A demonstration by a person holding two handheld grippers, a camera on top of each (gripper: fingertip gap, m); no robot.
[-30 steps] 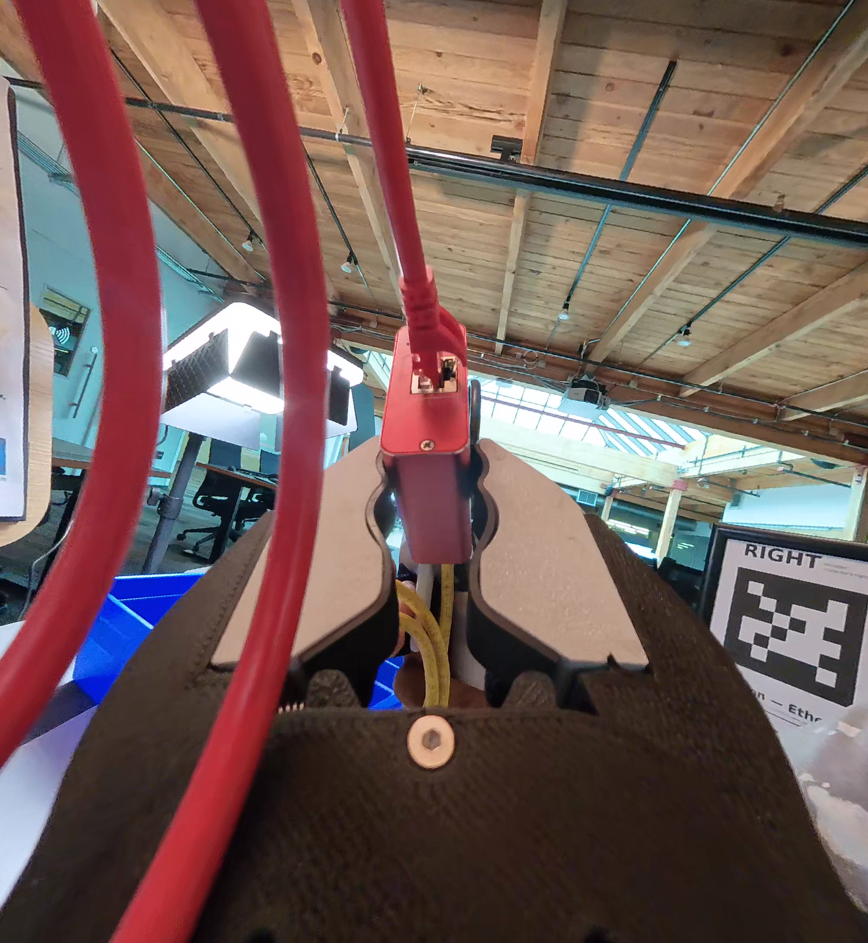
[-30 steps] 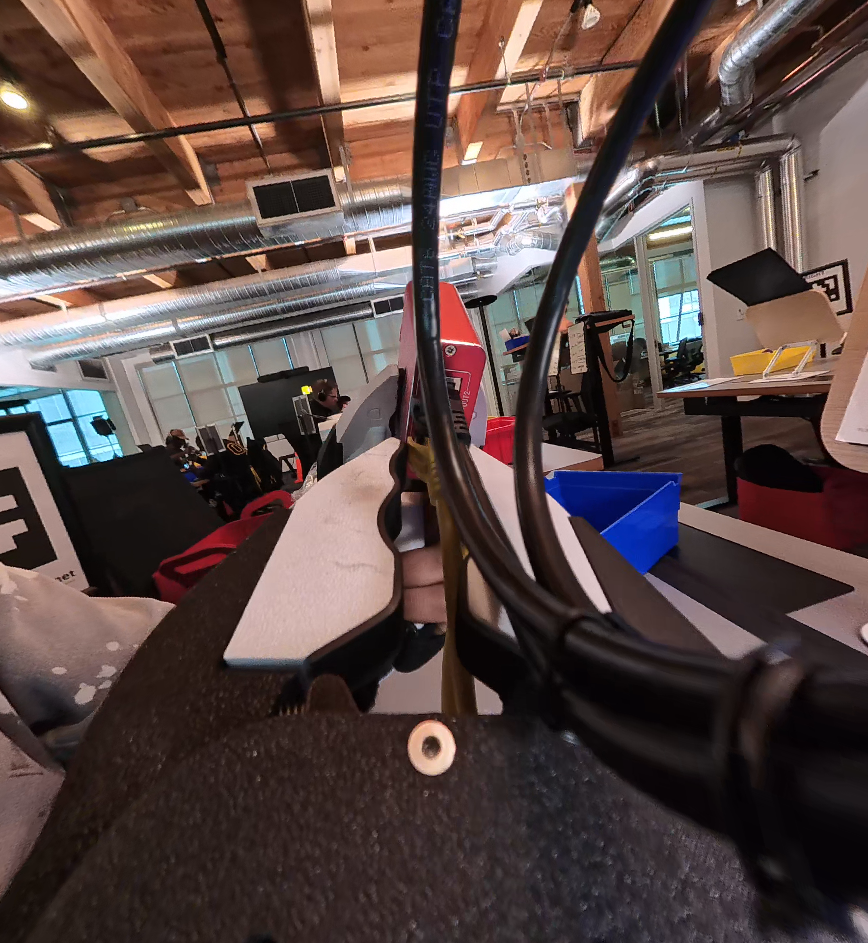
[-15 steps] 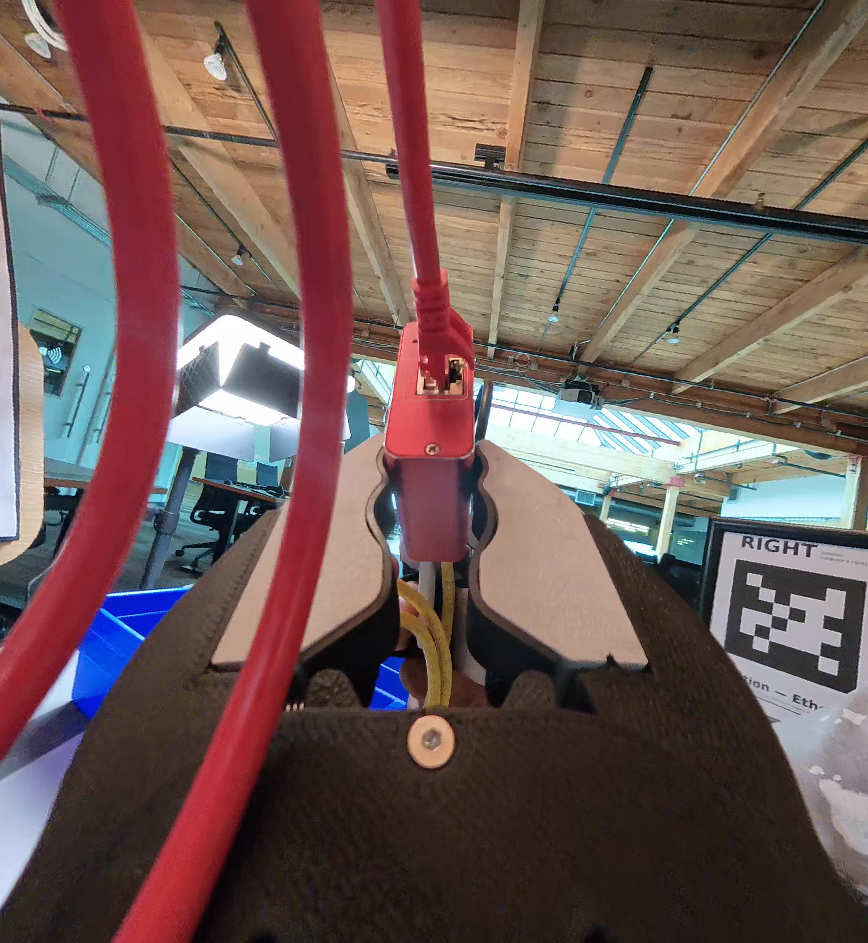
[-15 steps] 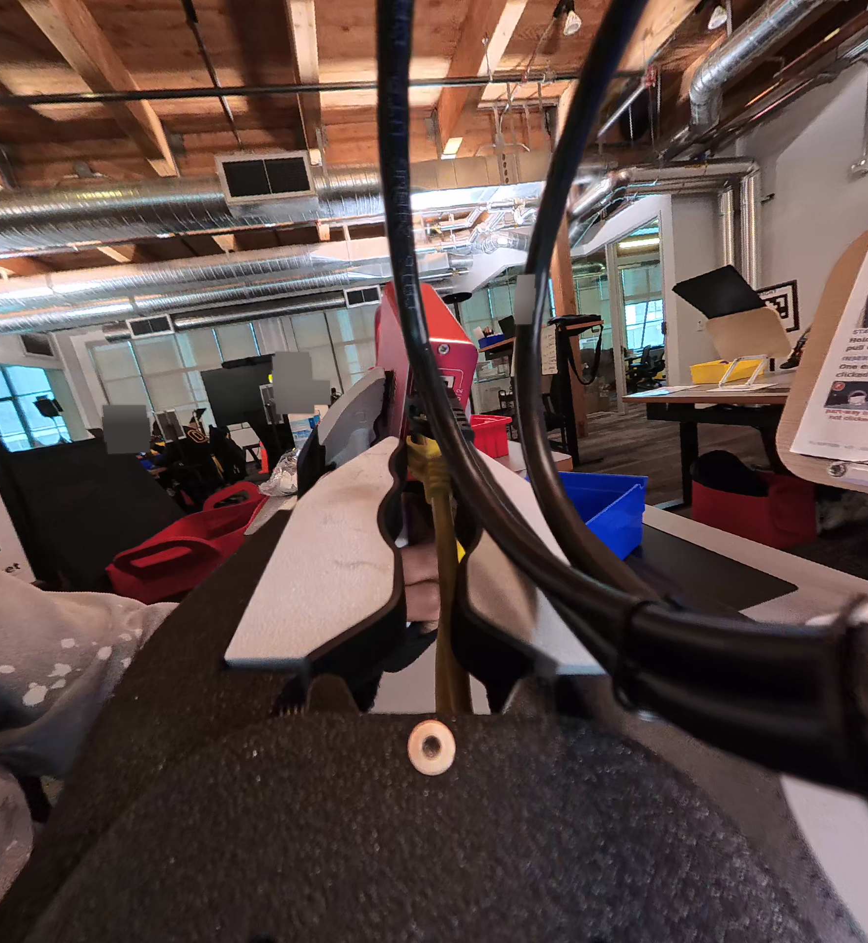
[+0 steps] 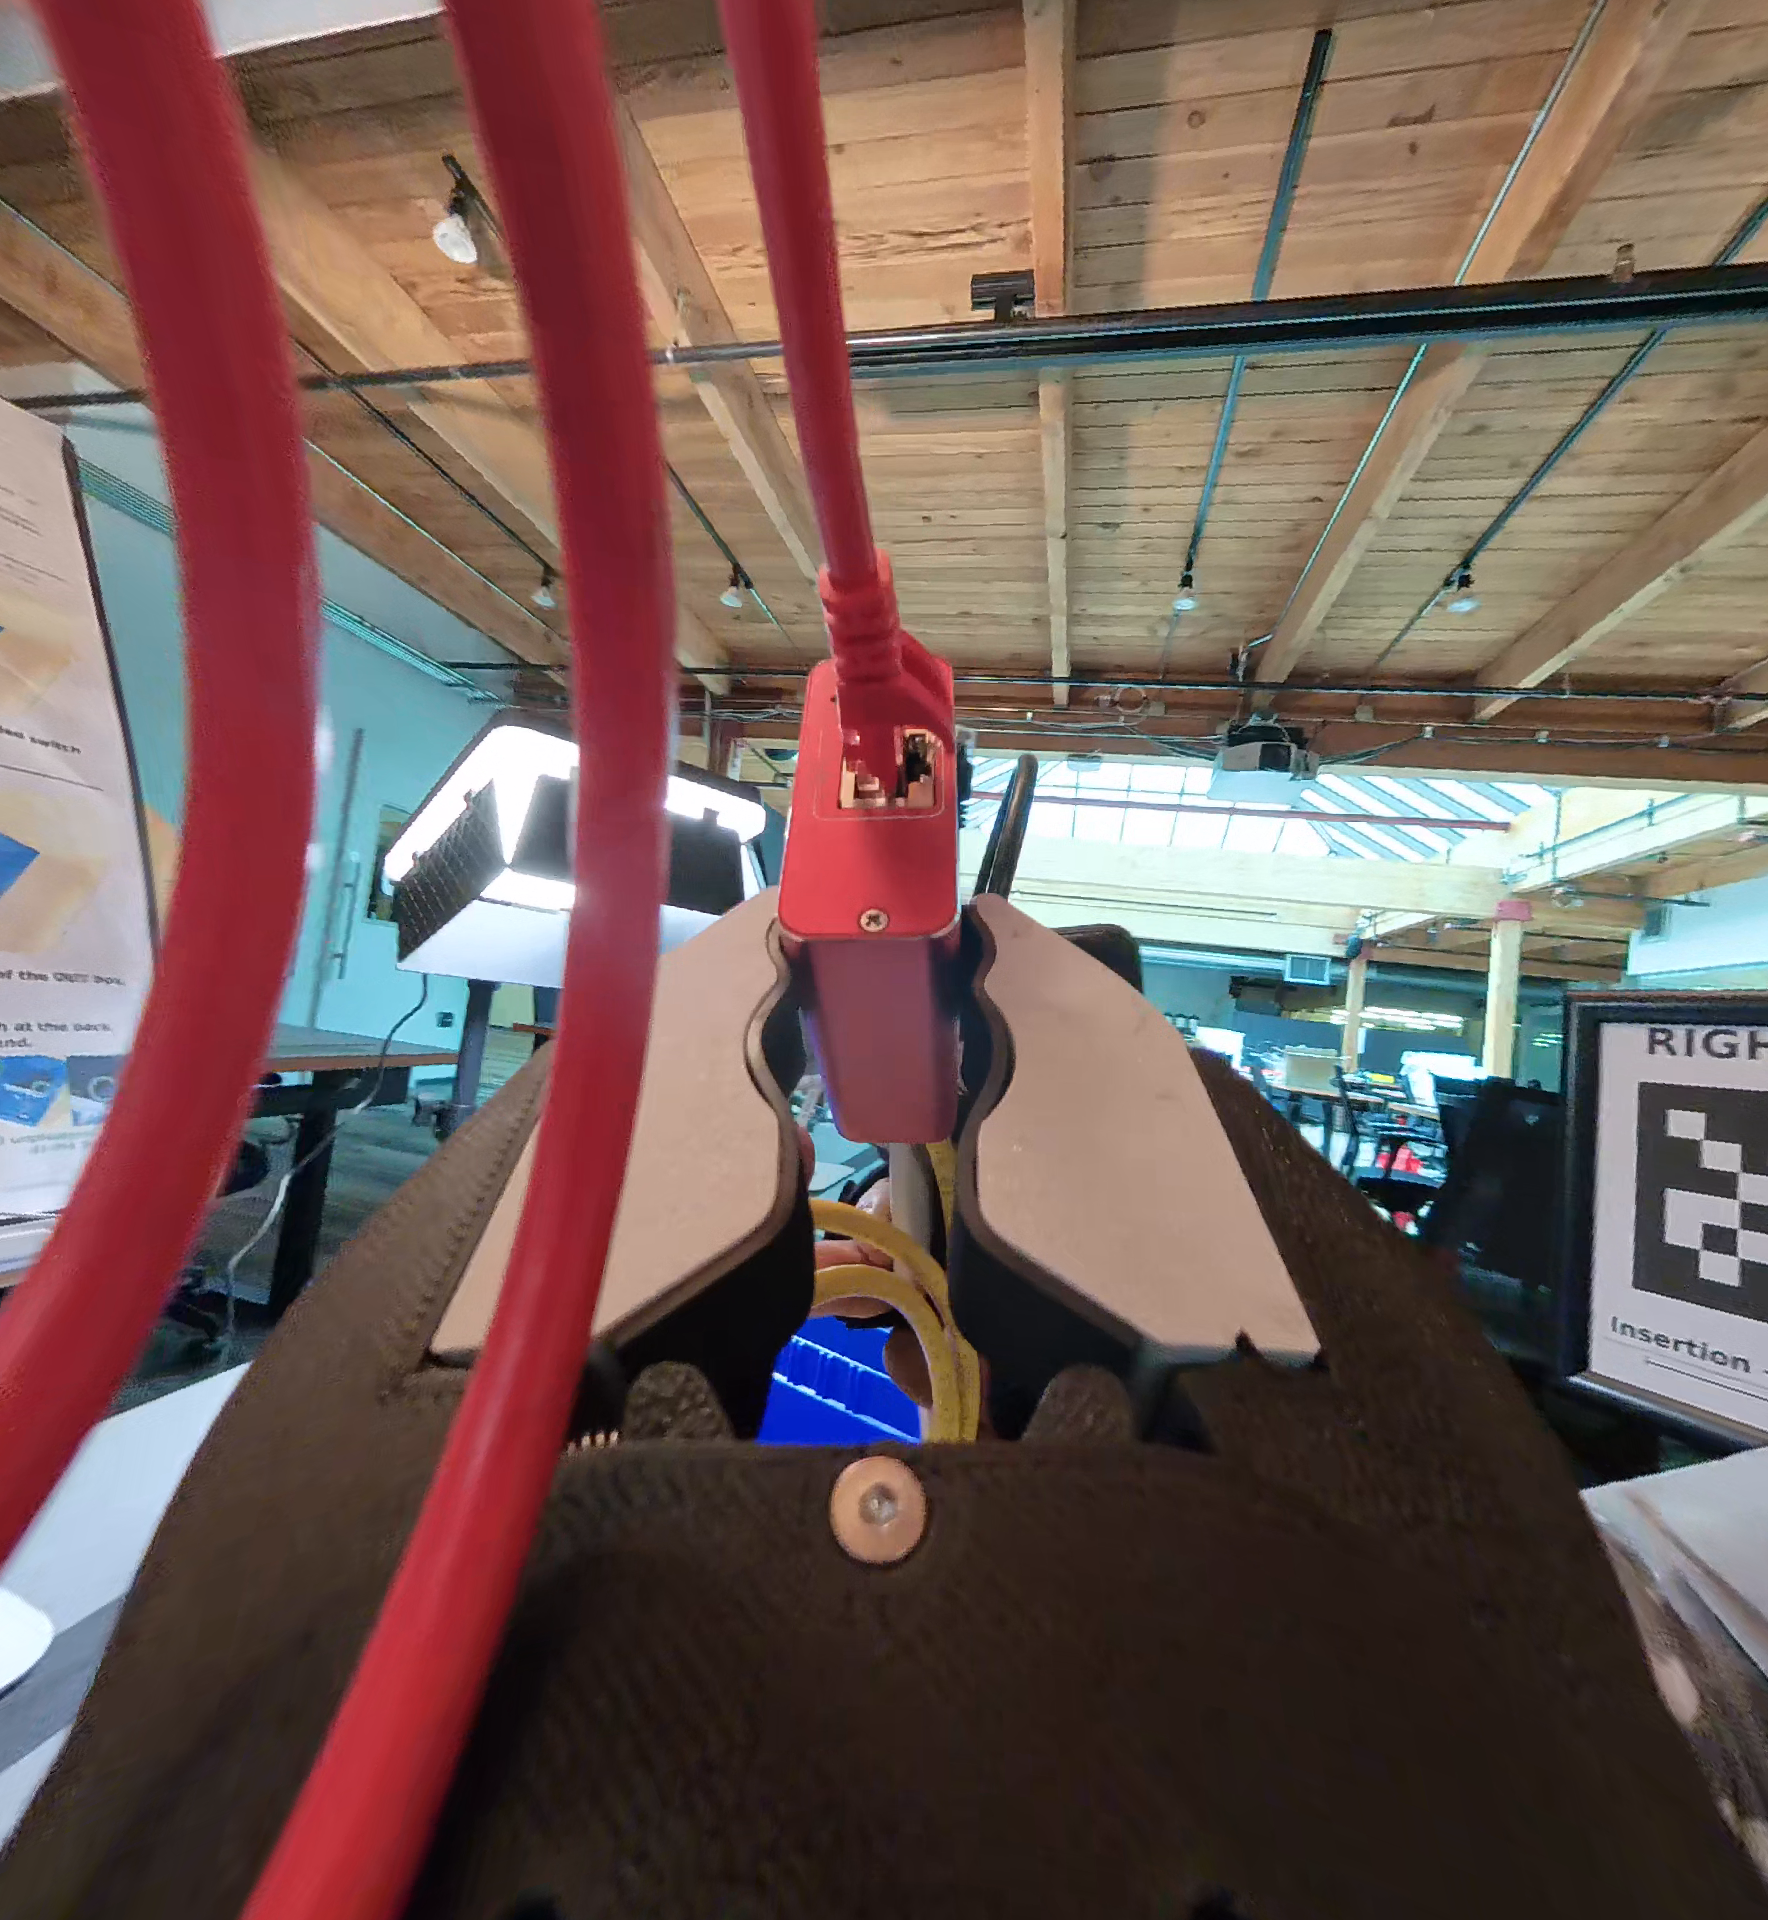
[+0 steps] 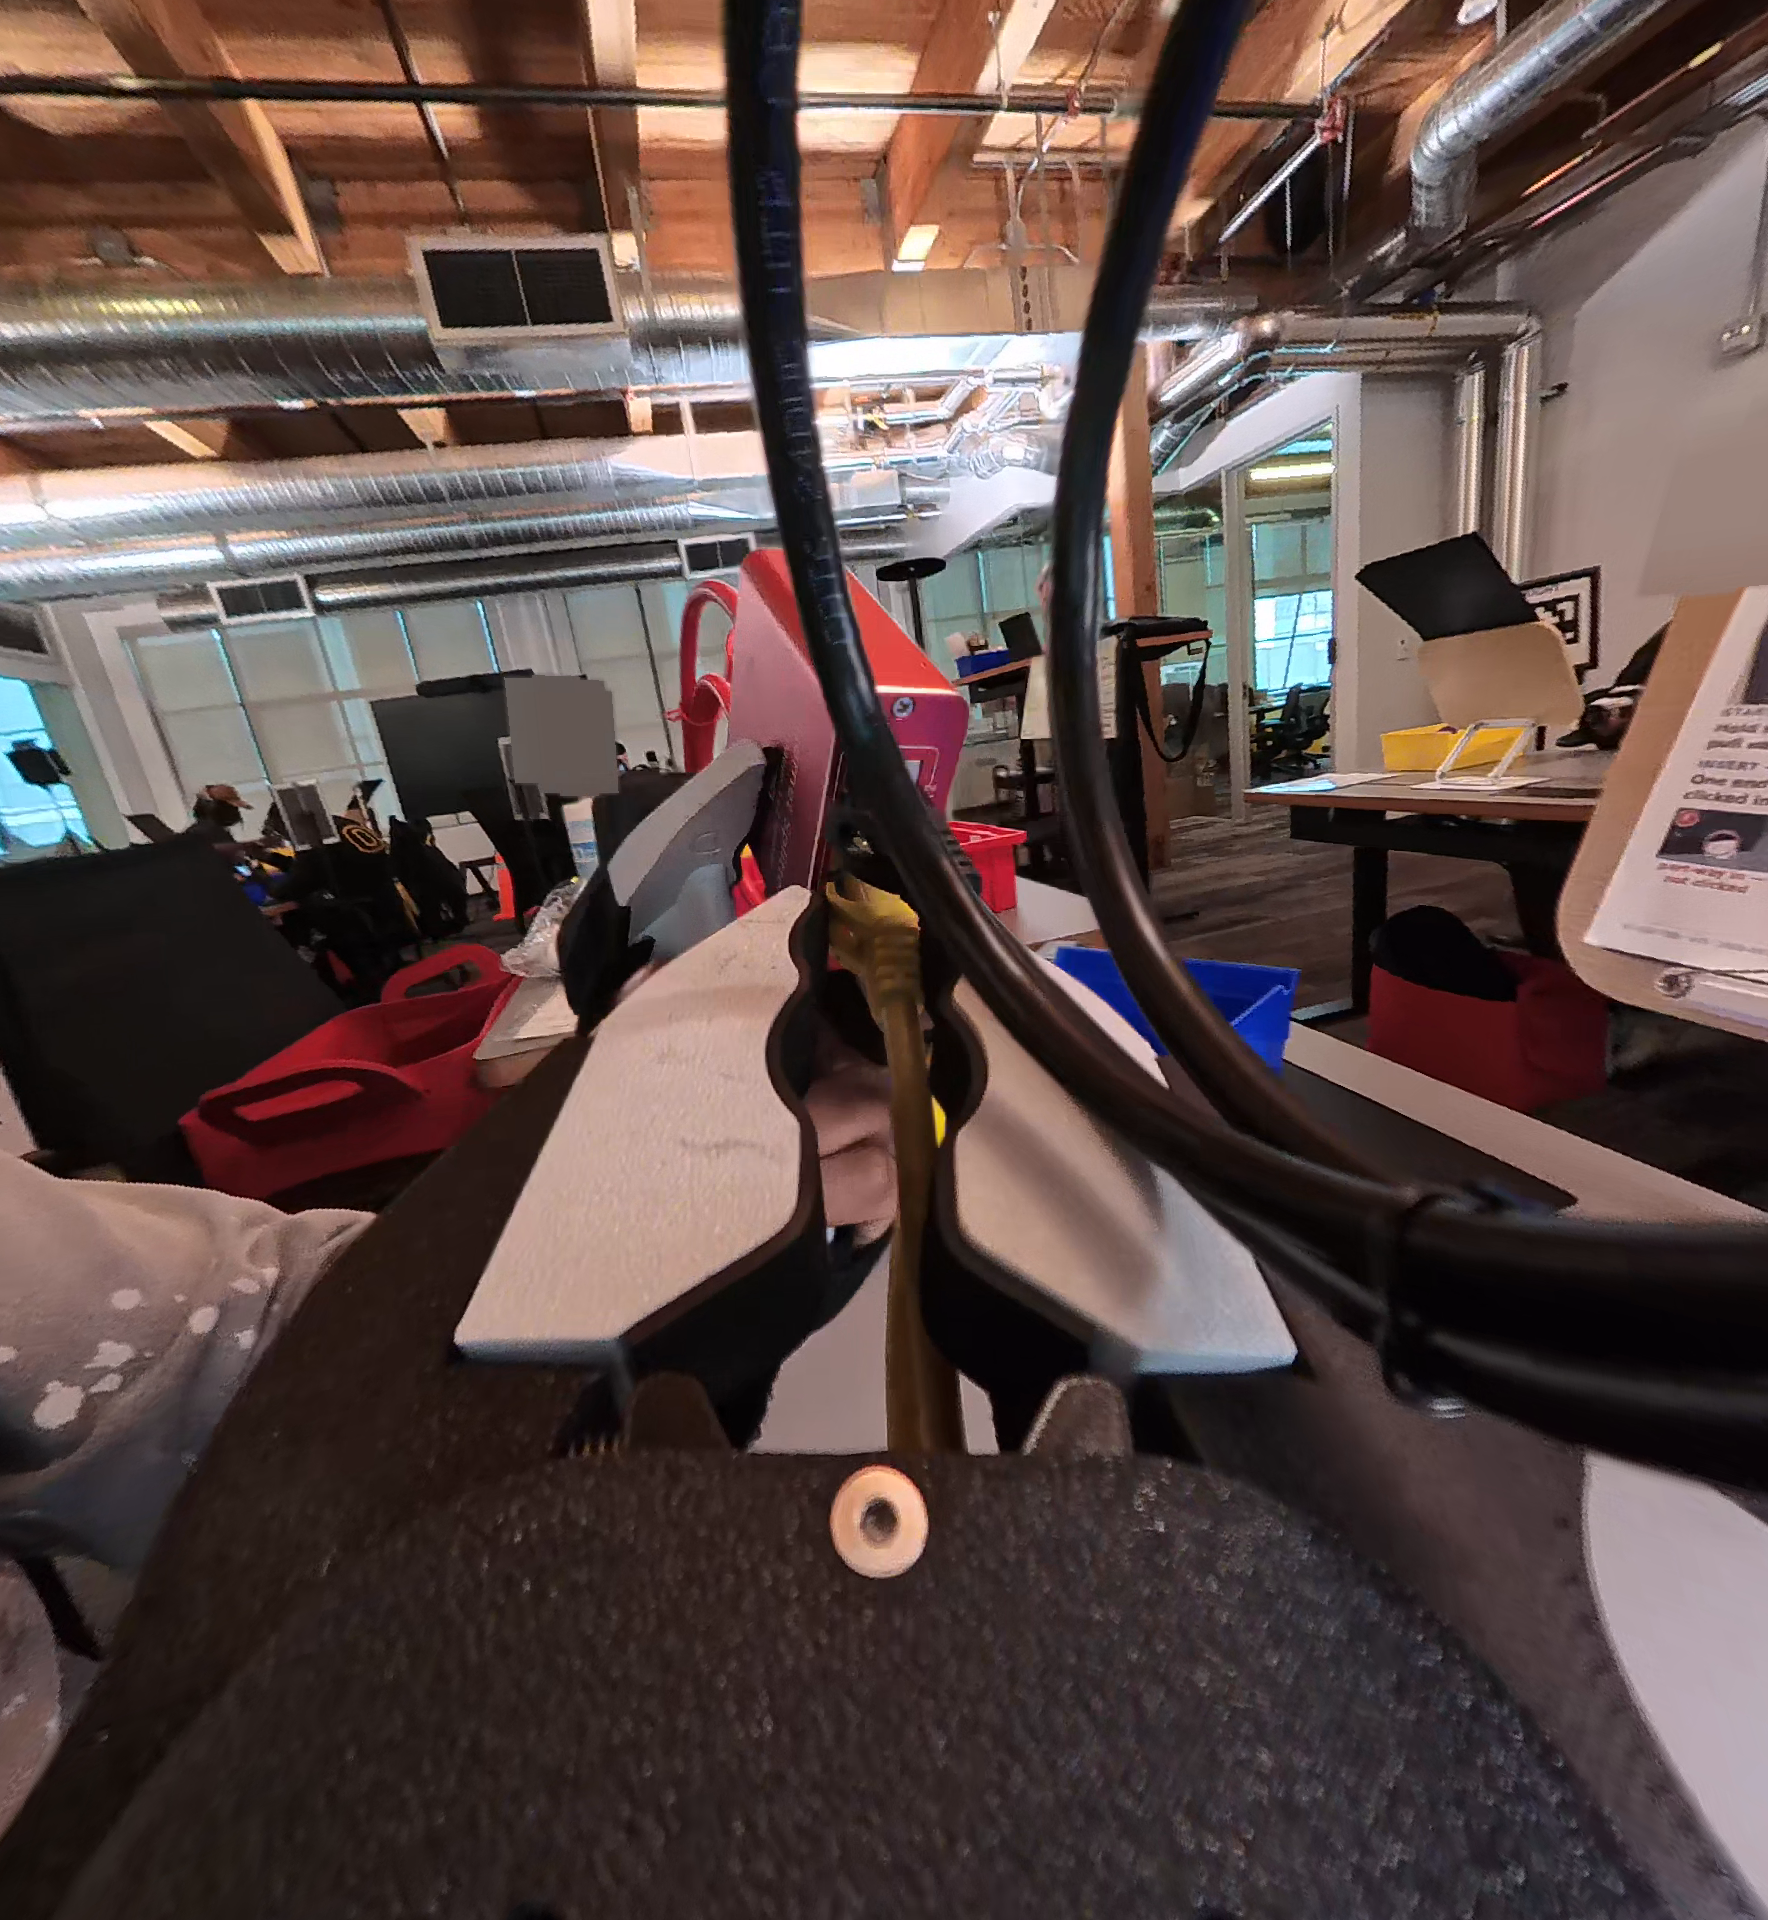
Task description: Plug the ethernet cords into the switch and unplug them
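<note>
Left tongs (image 5: 875,1023): clamped on red switch (image 5: 875,914)
Red cord (image 5: 864,634): plugged into switch top
Right tongs (image 6: 885,997): gripping yellow cord (image 6: 895,1029)

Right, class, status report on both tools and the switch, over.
Left tool shut on red switch, red cord plugged in. Right tool shut on yellow cord at switch. Black cables draped across right tool.

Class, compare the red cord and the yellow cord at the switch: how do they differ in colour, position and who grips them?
The red cord enters the top end of the red switch; the yellow cord meets its lower end. No gripper holds the red cord, whereas the right gripper is shut on the yellow cord near its plug. The left gripper clamps the switch. Both are ethernet cords with matching-coloured boots.
</note>
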